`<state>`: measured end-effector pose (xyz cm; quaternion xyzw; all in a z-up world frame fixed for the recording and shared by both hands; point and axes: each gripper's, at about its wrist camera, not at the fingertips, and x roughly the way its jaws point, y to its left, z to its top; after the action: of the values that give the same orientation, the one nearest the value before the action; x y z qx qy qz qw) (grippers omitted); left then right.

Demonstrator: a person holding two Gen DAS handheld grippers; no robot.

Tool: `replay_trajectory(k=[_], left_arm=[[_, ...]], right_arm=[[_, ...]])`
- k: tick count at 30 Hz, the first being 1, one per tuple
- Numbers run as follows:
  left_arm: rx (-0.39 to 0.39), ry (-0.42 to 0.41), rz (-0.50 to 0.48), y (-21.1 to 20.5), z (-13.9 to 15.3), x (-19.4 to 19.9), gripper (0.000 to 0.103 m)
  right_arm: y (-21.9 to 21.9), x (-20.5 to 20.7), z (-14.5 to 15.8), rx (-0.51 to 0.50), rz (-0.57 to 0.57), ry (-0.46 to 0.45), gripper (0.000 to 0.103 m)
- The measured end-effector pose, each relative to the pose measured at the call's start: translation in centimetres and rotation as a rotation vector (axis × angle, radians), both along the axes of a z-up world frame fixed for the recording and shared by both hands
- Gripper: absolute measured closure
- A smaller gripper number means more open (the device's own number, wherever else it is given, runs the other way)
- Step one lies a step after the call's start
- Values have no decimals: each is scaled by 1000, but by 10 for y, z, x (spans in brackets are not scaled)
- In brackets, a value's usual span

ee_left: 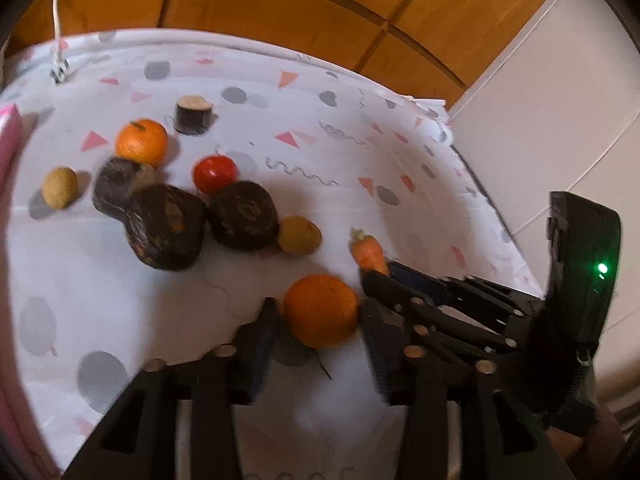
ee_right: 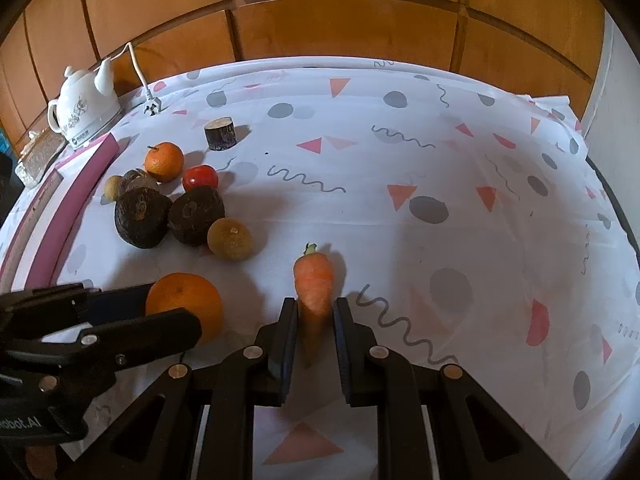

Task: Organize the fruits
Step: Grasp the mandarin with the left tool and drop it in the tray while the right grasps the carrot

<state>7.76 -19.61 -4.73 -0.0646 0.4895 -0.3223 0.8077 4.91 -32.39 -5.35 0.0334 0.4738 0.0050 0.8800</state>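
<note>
**Left wrist view: tongs around an orange**

Left tongs [ee_left: 320, 312] straddle the near orange [ee_left: 321, 311] on the surface [ee_left: 400, 152], fingers spread wide.

Right wrist view: right tongs [ee_right: 316, 312] stand narrow around the carrot [ee_right: 314, 280], right of that orange [ee_right: 185, 306].

Orange-brown wooden panelling [ee_right: 340, 12] backs the counter [ee_right: 460, 152], which wears a white cloth (grey dots, pink triangles, squiggles); a pale wall [ee_left: 540, 92] stands right.

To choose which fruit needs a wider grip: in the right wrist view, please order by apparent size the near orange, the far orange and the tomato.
1. near orange, though it is closest to the camera
2. far orange
3. tomato, only slightly smaller
</note>
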Motion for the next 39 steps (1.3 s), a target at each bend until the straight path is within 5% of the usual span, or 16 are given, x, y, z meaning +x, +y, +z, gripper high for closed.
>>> replay_trajectory(k=[1,5,7,9,15,22,29,39], left_arm=[[-1,-6,5,0,1,0,33],[-12,16,1,-8,-1,6,33],[-6,24,-5,-11,-5,7,41],[-5,38,-16,-12,-7,9,63],[-20,40,-4,6,-5,1,64],[27,-92,59,41,24,-15,64],[42,-177,210,110,53,-9,64],[255,-187,543,238,37,29,64]], right_arm=[[1,0,0,-5,3,-1,85],[0,0,-1,-11,9,-5,85],[-1,0,-1,-9,8,-5,85],[0,0,-1,-12,7,-7,85],[4,1,-2,-32,0,-4,85],[10,-1,-1,-64,-31,-15,88],[13,-5,0,-67,-54,-18,88],[16,-6,1,-53,-73,-9,88]])
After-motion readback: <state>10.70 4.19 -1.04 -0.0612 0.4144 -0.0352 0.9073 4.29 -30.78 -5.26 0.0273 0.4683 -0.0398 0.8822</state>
